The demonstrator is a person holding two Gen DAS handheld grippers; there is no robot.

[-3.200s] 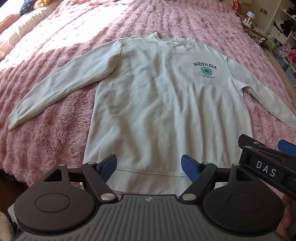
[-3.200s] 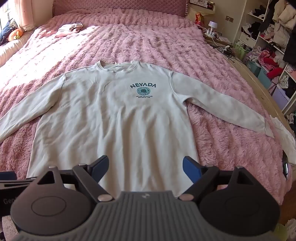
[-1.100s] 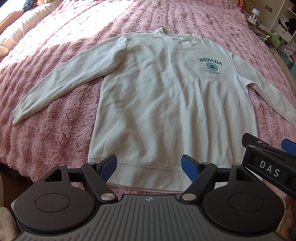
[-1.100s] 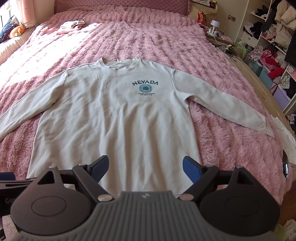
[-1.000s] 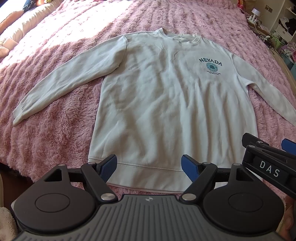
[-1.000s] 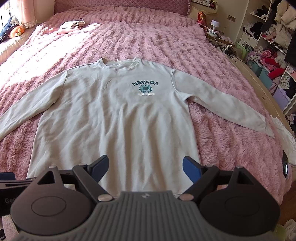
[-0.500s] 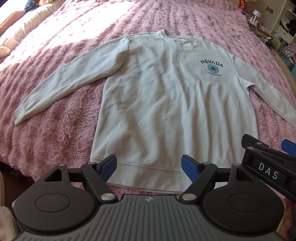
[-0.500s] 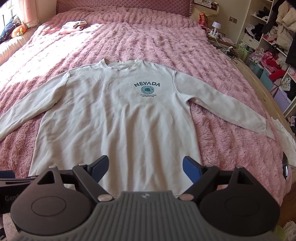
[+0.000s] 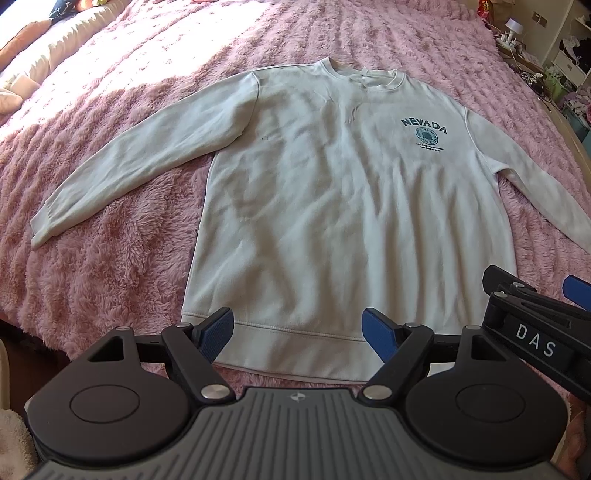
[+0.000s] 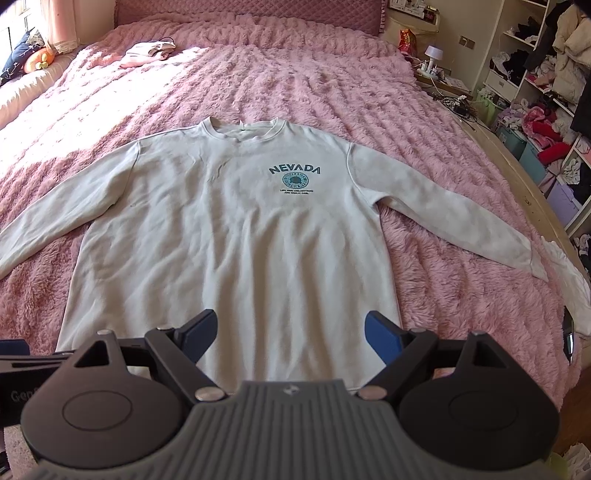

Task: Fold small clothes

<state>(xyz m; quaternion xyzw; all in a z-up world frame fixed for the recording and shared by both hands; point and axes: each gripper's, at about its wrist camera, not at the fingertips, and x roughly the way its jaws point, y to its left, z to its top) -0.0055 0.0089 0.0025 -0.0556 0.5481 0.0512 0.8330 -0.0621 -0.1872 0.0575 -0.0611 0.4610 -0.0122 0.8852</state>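
Sweatshirt [image 10: 229, 236] flat on pink blanket [image 10: 424, 110]; white garment [image 10: 149, 50] near headboard.

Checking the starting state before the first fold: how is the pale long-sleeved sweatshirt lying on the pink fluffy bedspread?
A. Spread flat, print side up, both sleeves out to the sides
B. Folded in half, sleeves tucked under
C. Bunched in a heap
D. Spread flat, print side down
A: the pale long-sleeved sweatshirt lies flat on the pink fluffy bedspread, its NEVADA print showing and both sleeves spread outward.

Sunlight falls across a fluffy pink bedspread [image 10: 295, 74]. Cluttered white shelves [image 10: 546, 74] stand right, beside a quilted pink headboard [image 10: 251, 14].
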